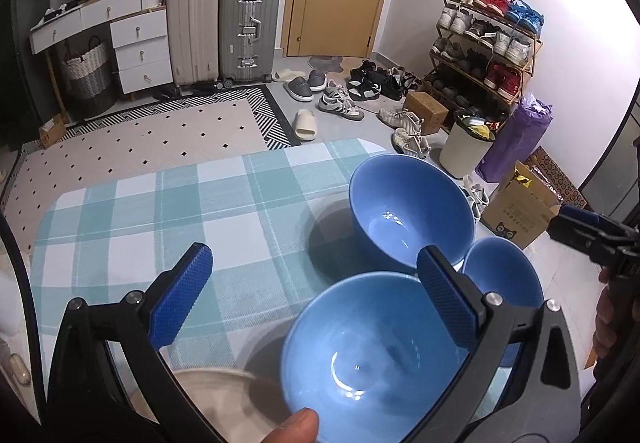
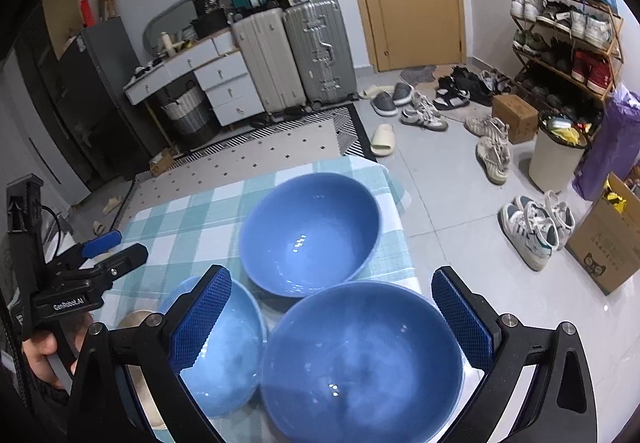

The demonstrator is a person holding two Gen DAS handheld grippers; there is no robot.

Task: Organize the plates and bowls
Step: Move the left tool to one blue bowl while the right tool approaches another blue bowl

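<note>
Three blue bowls stand close together on the plaid tablecloth [image 1: 160, 211]. The far bowl [image 1: 412, 211] [image 2: 312, 235] is at the table's far right corner. My left gripper [image 1: 316, 299] is open above the near-left bowl [image 1: 372, 355] [image 2: 224, 343], its right finger over that bowl's far rim. My right gripper [image 2: 332, 319] is open above the near-right bowl [image 2: 364, 359] [image 1: 502, 275], with nothing between its pads. A beige plate [image 1: 224, 399] [image 2: 136, 319] lies left of the bowls, partly hidden. Each gripper also shows in the other's view: the left gripper [image 2: 92, 263], the right gripper [image 1: 592, 239].
The table's right edge runs just beside the bowls, with tiled floor below. Shoes [image 2: 532, 231], a white bin [image 2: 556, 155], a cardboard box [image 2: 608, 243] and a shoe rack [image 2: 564, 35] are to the right. Suitcases [image 1: 224, 27] and drawers stand at the back wall. A thumb [image 1: 298, 425] shows at the bottom.
</note>
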